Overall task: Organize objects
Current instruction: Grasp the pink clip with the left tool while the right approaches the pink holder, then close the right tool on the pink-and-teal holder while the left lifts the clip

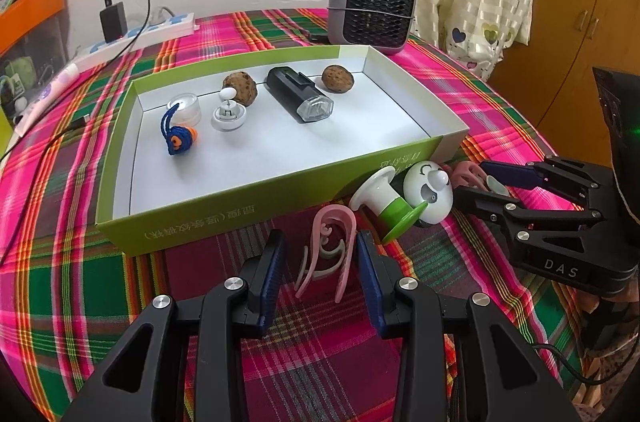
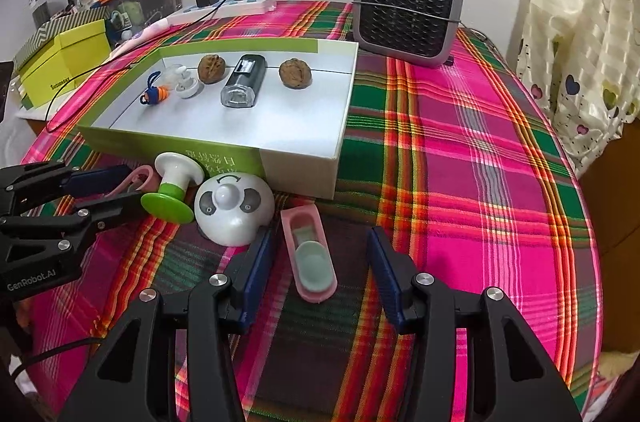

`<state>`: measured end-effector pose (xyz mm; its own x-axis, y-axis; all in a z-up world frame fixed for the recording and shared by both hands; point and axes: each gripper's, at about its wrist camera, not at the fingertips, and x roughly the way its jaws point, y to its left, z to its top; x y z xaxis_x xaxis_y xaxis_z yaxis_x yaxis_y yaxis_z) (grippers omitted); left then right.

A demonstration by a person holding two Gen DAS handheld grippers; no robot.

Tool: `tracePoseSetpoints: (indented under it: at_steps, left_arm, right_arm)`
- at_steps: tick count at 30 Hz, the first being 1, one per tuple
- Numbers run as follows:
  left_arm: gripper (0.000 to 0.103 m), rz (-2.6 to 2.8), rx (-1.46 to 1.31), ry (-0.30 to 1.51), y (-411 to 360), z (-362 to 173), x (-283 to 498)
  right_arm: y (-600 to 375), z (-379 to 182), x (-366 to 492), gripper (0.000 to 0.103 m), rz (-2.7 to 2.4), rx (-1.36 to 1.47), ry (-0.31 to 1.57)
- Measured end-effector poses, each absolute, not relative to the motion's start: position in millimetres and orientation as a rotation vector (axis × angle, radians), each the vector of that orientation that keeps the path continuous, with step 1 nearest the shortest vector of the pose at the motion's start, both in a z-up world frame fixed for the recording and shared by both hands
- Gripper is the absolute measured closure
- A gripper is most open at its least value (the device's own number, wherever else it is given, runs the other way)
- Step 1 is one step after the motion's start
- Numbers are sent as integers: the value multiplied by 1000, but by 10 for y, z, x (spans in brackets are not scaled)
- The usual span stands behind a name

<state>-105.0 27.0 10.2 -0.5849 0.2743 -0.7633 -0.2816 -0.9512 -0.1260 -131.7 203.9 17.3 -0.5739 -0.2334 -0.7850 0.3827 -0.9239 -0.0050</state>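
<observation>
"DAS" is read on the right gripper (image 1: pixel 496 182), "GenRobot.AI" on the left gripper (image 2: pixel 124 188). Both sets of jaws are held open: a curled pink plastic clip (image 1: pixel 328 246) is straddled by the left, a pink oval case (image 2: pixel 310 258) by the right, just outside the green cardboard box (image 1: pixel 240 206), whose inverted print is unreadable.

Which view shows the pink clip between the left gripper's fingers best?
The left wrist view: the pink clip lies centred between the open left gripper, its curved arms fully visible. In the right wrist view only a pink loop shows beside that gripper's finger, the rest hidden.
</observation>
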Motion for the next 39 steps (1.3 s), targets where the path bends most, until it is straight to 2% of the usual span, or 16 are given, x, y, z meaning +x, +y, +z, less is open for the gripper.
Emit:
tracePoseSetpoints:
  at_steps: [8, 14, 19, 39]
  left_arm:
    - [74, 2561, -1231, 12, 240, 105, -1062]
    - [81, 2571, -1234, 7, 230, 103, -1064]
    - [81, 2572, -1234, 7, 229, 102, -1064]
    - [81, 2573, -1234, 9, 230, 101, -1060]
  right_arm:
    - [2012, 175, -1304, 73, -2494, 1199, 260]
    - [2001, 178, -1293, 79, -2489, 1195, 261]
    - [1997, 177, -1290, 84, -2486, 1192, 265]
    - [1998, 179, -1273, 85, -2484, 1195, 258]
